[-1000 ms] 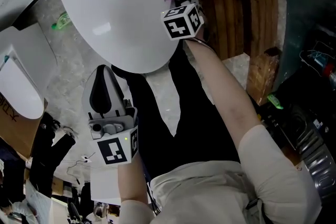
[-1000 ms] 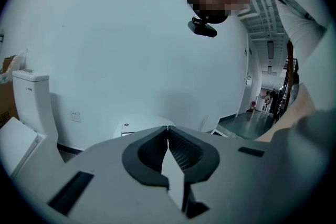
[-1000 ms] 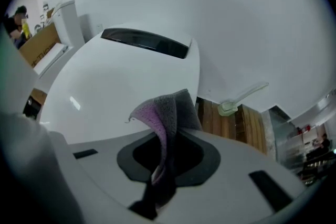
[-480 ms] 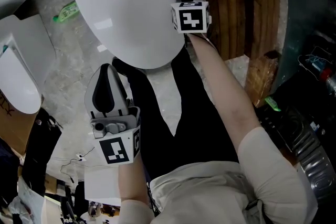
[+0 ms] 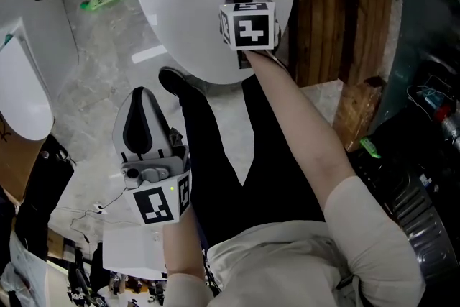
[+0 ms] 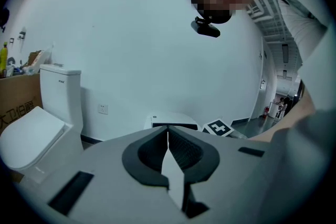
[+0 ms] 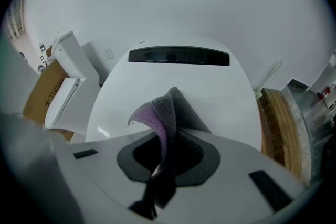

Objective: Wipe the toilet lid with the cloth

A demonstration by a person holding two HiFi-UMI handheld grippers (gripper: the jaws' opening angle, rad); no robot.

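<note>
The right gripper (image 7: 164, 162) is clenching the cloth (image 7: 160, 113) between its jaws, with the cloth poking out just ahead of them over the lid (image 7: 215, 86). The left gripper (image 6: 168, 144) is hanging empty, its jaws pressed together.

Cool, bluish, even light, with no hard shadows anywhere. In the head view the toilet lid (image 5: 194, 3) blows out near white, the floor (image 5: 93, 83) is grey and fairly sharp, and the right edge goes murky dark. Both gripper views are fisheye, with black corners and lines bowed near the rim. On my left gripper (image 6: 168, 139) the jaws look soft and out of focus, and the wall (image 6: 131, 34) behind is flat and pale. In the right gripper view there's a small glare spot at the lid's left edge, and the cloth (image 7: 165, 113) is dark on its right fold.
</note>
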